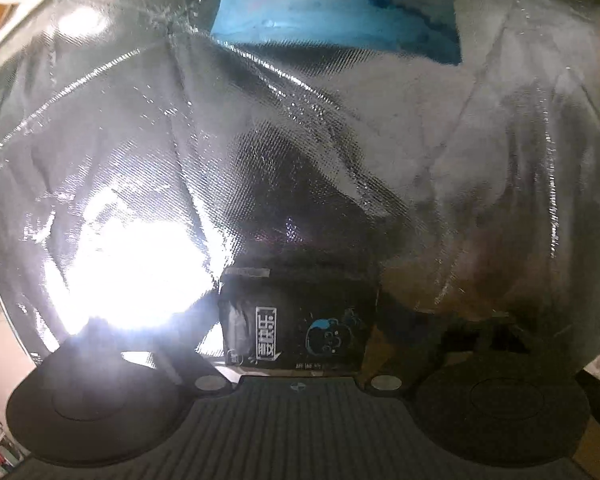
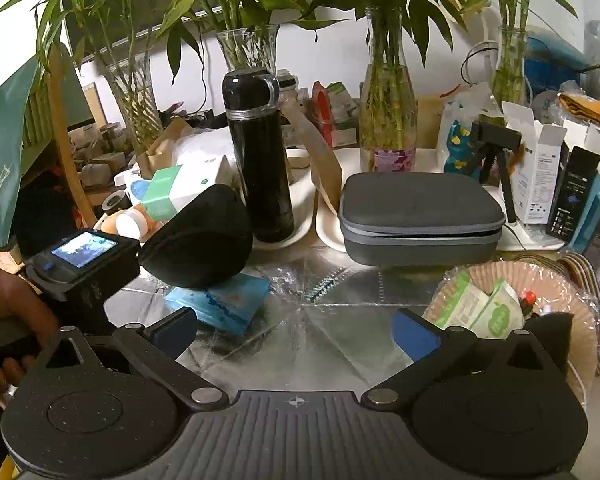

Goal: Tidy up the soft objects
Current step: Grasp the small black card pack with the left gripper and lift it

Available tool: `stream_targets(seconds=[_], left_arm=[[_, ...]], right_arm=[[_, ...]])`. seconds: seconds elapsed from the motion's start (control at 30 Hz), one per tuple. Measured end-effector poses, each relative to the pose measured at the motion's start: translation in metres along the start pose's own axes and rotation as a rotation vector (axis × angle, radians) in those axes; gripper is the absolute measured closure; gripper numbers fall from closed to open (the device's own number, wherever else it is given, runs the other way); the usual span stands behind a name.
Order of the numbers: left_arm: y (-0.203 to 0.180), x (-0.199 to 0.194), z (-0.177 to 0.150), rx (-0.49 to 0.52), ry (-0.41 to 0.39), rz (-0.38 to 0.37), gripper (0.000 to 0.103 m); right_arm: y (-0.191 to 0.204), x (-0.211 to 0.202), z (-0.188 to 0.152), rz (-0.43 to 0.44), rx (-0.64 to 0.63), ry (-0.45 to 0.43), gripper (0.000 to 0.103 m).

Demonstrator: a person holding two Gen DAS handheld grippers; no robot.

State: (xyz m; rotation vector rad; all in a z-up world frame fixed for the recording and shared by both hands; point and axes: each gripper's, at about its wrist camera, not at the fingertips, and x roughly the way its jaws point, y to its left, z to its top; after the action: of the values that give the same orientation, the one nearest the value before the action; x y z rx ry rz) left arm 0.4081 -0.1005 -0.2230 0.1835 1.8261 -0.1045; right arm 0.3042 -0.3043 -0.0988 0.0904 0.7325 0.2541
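In the left wrist view, a small black packet (image 1: pixel 296 320) with white print and a blue cartoon sits between the left gripper's jaws, pressed close over the silver foil sheet (image 1: pixel 340 140); the fingertips are hidden by it. A blue tissue pack (image 1: pixel 332 20) lies ahead. In the right wrist view, my right gripper (image 2: pixel 296 330) is open and empty above the foil sheet (image 2: pixel 340 320). The blue tissue pack (image 2: pixel 224 304) lies left of centre under a black pouch (image 2: pixel 200 236). The left gripper's body (image 2: pixel 84 264) is at far left, held by a hand.
A wicker basket (image 2: pixel 548 280) with green packets stands at the right. A grey zip case (image 2: pixel 420 216), a black flask (image 2: pixel 260 152), glass vases with bamboo (image 2: pixel 386 120) and boxes (image 2: pixel 540 168) crowd the back.
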Motion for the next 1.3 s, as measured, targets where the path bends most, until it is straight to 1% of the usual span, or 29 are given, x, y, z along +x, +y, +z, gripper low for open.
stream_targets(seconds=[0.13, 0.33, 0.4, 0.63, 0.77, 0.87, 1.03, 1.17, 1.3], left_arm=[[0.006, -0.014, -0.008, 0.005, -0.041, -0.013, 0.033], [0.021, -0.040, -0.022, -0.026, -0.125, -0.065, 0.034], [0.031, -0.048, -0.034, -0.031, -0.170, -0.080, 0.034], [0.042, -0.099, -0.063, -0.001, -0.348, -0.074, 0.034], [0.039, -0.126, -0.077, 0.030, -0.469, -0.045, 0.034], [0.039, -0.135, -0.090, 0.056, -0.564, -0.028, 0.034], [0.044, -0.140, -0.111, 0.076, -0.700, -0.013, 0.034], [0.054, -0.143, -0.125, 0.072, -0.792, -0.015, 0.034], [0.069, -0.143, -0.139, 0.048, -0.870, -0.031, 0.034]], right_arm=[[-0.002, 0.001, 0.000, 0.000, 0.011, 0.004, 0.000], [-0.001, 0.002, 0.000, -0.007, 0.002, 0.012, 0.000], [0.000, 0.002, 0.000, -0.010, -0.003, 0.014, 0.000], [0.006, 0.005, -0.002, -0.012, -0.032, 0.021, 0.000], [0.009, 0.007, -0.002, -0.011, -0.054, 0.028, 0.000], [0.011, 0.009, -0.003, -0.014, -0.065, 0.034, 0.000], [0.012, 0.013, -0.004, -0.005, -0.072, 0.051, 0.000], [0.016, 0.019, -0.004, 0.005, -0.087, 0.066, 0.000], [0.024, 0.026, -0.005, 0.019, -0.136, 0.077, 0.000]])
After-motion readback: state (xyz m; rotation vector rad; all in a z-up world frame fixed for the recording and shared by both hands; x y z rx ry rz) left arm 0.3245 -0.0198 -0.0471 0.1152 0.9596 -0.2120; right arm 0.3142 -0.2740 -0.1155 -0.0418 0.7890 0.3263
